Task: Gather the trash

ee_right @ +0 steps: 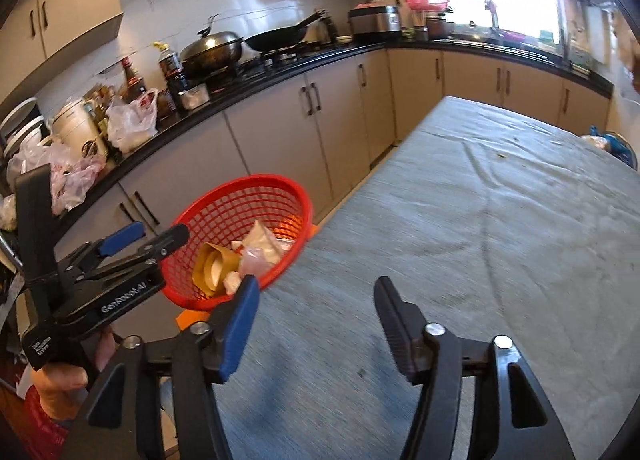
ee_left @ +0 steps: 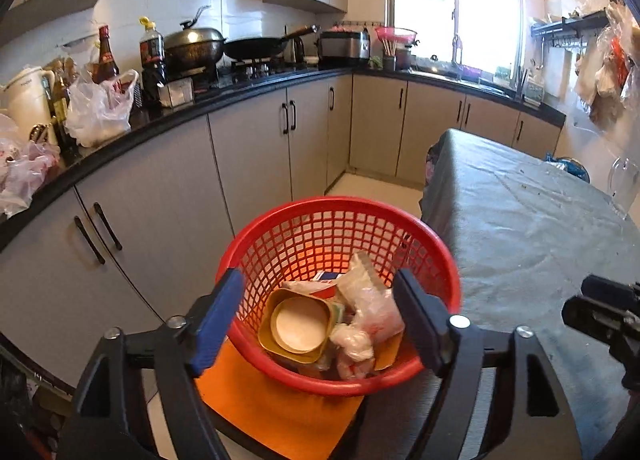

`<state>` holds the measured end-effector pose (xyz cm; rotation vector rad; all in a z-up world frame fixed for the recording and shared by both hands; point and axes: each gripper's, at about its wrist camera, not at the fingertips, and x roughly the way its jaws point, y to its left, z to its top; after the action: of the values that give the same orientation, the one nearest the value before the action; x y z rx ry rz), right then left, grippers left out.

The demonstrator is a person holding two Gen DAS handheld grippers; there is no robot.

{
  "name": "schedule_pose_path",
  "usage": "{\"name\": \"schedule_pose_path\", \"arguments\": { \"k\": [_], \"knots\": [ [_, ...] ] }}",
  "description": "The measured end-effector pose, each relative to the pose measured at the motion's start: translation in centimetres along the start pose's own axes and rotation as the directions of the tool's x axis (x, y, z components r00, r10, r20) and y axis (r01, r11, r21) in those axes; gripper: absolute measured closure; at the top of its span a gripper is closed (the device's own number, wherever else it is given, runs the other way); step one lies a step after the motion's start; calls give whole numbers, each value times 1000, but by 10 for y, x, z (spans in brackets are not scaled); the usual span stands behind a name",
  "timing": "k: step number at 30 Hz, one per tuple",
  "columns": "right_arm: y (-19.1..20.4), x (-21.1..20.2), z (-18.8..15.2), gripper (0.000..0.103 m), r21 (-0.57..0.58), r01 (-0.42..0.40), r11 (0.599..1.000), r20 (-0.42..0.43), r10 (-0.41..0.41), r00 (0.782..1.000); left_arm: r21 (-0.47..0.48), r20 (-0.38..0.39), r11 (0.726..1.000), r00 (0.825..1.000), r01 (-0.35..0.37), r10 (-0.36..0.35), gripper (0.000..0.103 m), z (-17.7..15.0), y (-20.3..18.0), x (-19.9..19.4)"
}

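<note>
Left hand-held gripper (ee_left: pixel 316 324): released, above red basket (ee_left: pixel 448 272)
Right hand-held gripper (ee_right: pixel 316 324): released, over bench (ee_right: pixel 480 228)
Basket: trash inside, 10 o'clock in right view

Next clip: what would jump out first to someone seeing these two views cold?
The red basket grabs the eye: it sits on an orange seat at the table's near-left corner, holding a yellow tub and crumpled plastic bags. The left hand-held gripper hangs open over it. The grey tablecloth lies nearly bare, with the open right hand-held gripper over its near edge.
</note>
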<state>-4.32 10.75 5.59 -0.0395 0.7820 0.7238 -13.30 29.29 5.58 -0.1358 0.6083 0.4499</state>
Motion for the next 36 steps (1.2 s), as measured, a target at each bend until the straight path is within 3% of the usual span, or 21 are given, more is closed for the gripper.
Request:
{"name": "schedule_pose_path", "arguments": {
  "k": [3, 7, 20, 36],
  "knots": [
    [-1, -12, -10, 24, -14, 43, 999, 19, -42, 999, 3, 36, 999, 998, -44, 44, 8, -4, -11, -14],
    [-2, -27, -22, 16, -30, 80, 996, 48, -79, 996, 34, 64, 995, 994, -91, 89, 5, -12, -26, -31],
    [-10, -55, -49, 10, -25, 175, 984, 93, -172, 981, 48, 81, 993, 991, -111, 107, 5, -33, -34, -47],
    [-5, -74, -52, 9, -51, 251, 967, 175, -239, 955, 51, 111, 990, 985, -135, 128, 5, -40, -39, -52]
  ]
}}
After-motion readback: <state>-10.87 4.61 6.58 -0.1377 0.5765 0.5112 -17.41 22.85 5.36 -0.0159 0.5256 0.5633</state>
